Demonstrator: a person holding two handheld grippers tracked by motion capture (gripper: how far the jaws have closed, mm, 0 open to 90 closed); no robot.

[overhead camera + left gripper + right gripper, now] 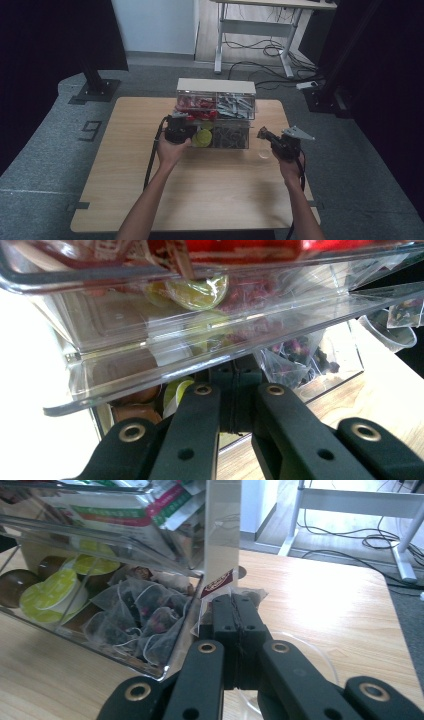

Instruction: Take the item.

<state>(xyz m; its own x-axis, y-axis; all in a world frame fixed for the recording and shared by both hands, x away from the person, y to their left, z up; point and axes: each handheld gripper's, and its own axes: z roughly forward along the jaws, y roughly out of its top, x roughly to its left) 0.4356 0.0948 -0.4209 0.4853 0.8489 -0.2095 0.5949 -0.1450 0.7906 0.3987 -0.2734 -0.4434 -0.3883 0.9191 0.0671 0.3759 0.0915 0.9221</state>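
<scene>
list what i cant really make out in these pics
- Left gripper: in the left gripper view its jaw tips run under the clear drawer front; whether they pinch anything is hidden.
- Sachet in the right gripper: print too small and half covered by the jaws.
- Clear cup: high view too small to show contents.
- Organizer: its upper drawers are cut off by the top edge in both gripper views.

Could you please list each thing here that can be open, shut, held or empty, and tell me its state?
Left hand-held gripper: jaws shut, at the lifted flap.
Right hand-held gripper: shut on a tea bag packet.
Clear organizer box: lower front flap lifted open.
Green-lidded pods: sealed, inside the lower left compartment.
Mesh tea bags: piled in the lower right compartment.
Clear cup: upright on the table, looks empty.
</scene>
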